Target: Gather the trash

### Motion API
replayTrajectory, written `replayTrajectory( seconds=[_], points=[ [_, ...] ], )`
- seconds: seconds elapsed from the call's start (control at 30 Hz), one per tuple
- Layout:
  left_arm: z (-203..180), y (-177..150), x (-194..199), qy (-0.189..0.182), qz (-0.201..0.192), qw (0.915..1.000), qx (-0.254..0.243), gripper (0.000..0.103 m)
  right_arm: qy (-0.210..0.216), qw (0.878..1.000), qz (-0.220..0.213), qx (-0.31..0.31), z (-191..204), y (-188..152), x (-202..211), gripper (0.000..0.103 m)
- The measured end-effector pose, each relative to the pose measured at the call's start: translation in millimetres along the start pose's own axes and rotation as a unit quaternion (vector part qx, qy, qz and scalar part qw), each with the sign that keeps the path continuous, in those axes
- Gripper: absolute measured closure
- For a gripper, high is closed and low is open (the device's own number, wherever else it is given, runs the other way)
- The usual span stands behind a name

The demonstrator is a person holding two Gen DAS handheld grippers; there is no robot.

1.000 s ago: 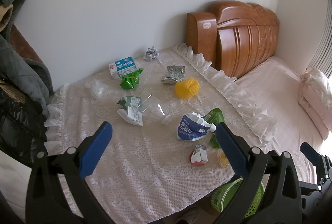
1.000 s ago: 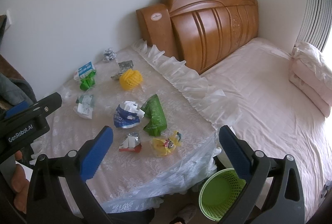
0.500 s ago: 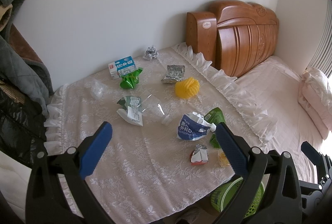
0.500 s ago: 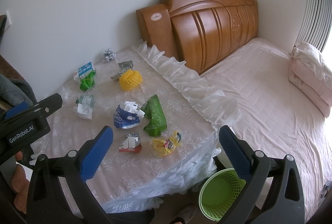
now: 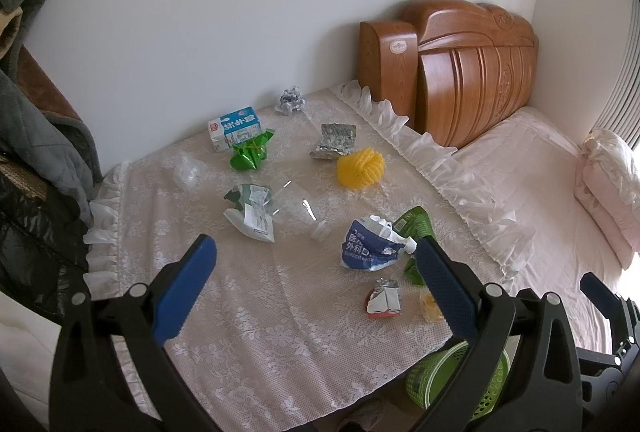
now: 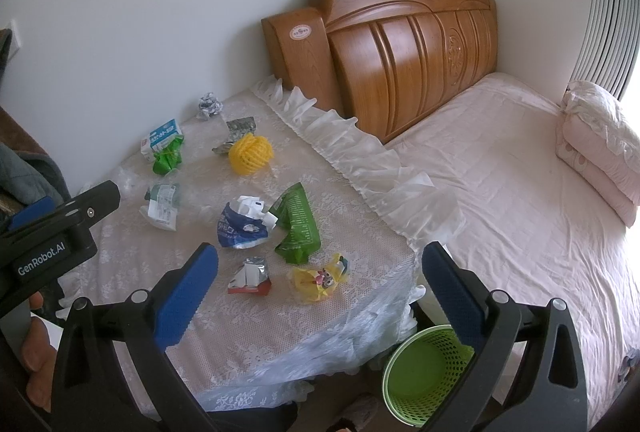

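Both claws spread wide, right claw (image 6: 320, 284) above trash (image 6: 250, 276), green basket (image 6: 424, 376) below

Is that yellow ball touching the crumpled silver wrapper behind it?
Cannot tell. In the left wrist view the yellow ball sits right against the silver wrapper; in the right wrist view they overlap. Neither shows a gap or real contact.

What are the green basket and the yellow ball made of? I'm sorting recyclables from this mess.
The green basket looks like moulded plastic: glossy, with a perforated mesh wall. The yellow ball looks like soft foam netting rolled up, matte and ribbed, though I can't be sure.
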State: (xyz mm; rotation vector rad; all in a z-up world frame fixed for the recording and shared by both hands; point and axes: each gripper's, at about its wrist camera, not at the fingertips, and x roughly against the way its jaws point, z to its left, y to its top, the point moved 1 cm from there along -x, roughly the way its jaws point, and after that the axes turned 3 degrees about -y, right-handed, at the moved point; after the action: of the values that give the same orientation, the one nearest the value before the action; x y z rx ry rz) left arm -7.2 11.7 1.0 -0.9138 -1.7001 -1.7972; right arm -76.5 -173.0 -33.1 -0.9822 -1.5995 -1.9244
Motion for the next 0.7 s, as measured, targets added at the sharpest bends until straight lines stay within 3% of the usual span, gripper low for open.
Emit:
replayTrajectory(
  seconds=[0.7],
  points=[
    [-0.5,-3.3,-5.3,0.000,0.002,1.0000,0.000,0.008,-0.001,1.000,0.001,0.000,0.2,-0.1,-0.6,0.002]
  ],
)
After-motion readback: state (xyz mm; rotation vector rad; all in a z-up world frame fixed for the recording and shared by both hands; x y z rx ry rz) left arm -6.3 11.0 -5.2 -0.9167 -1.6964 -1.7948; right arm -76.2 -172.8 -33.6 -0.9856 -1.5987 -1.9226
